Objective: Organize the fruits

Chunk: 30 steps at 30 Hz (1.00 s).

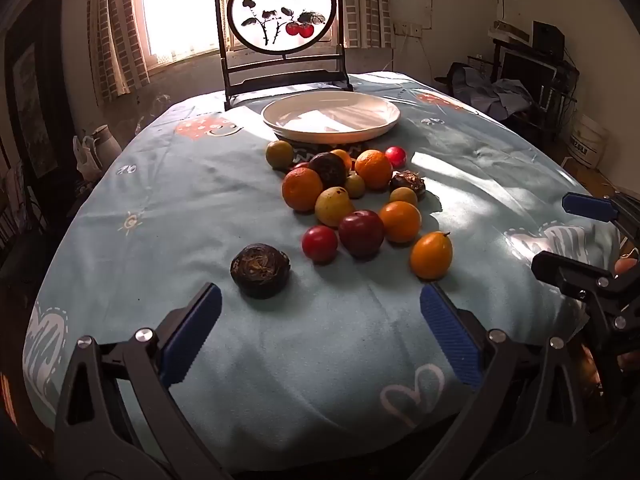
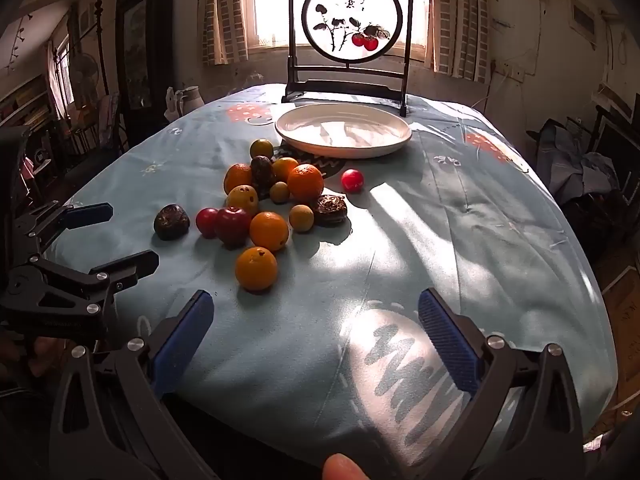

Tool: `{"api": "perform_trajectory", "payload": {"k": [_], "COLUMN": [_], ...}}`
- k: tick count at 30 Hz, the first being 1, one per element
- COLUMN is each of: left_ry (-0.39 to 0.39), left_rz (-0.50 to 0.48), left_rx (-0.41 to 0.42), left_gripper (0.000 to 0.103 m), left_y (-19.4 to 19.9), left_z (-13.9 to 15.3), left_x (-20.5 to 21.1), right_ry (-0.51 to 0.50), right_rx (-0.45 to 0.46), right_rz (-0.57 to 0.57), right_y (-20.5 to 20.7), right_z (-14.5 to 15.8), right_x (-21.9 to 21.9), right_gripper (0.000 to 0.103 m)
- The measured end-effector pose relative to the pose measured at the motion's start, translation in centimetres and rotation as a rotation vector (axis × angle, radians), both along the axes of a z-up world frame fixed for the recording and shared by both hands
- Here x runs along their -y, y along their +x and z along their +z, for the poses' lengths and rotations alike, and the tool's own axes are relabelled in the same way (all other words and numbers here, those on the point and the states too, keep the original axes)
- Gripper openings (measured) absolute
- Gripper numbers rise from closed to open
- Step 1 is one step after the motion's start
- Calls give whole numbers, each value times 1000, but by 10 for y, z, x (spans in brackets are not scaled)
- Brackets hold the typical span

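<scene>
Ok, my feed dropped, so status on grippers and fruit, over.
Left gripper open, empty. Right gripper open, empty. Fruits loose on tablecloth; white plate empty behind them. Nothing in the way.

This is a lived-in room of a home. A table (image 1: 160, 200) wears a pale blue cloth printed with hearts and suns. At its far edge stands a painted round screen (image 1: 282, 12) in a dark frame, against a bright window (image 2: 272, 0) hung with checked curtains (image 2: 222, 16). A white jug (image 2: 191, 98) stands beyond the table's left edge, a dark framed picture (image 1: 32, 112) hangs on the left wall, and clothes (image 1: 496, 96) lie heaped over furniture on the right.
</scene>
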<state>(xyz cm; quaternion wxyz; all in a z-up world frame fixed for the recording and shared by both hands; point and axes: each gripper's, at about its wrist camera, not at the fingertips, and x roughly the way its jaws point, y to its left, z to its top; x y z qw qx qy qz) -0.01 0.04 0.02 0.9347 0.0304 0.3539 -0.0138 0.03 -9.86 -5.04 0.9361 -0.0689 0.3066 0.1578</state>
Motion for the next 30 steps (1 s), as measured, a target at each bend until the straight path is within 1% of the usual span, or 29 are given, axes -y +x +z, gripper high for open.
{"api": "perform_trajectory", "payload": {"k": [1, 7, 30], "left_ry": [1, -6, -4], "left_rz": [-1, 4, 17], "left_rx": [-11, -17, -13], "left_gripper": [101, 101, 101], "left_y": [1, 3, 2], "left_z": [0, 0, -6], "left_x": [0, -3, -6], "right_ry": [1, 4, 10], "right_rx": [-1, -9, -26], "right_rz": [1, 0, -3], "right_y": [0, 0, 3], "right_z": [0, 0, -2], "right_x": [0, 0, 1], "right_gripper": [102, 102, 102]}}
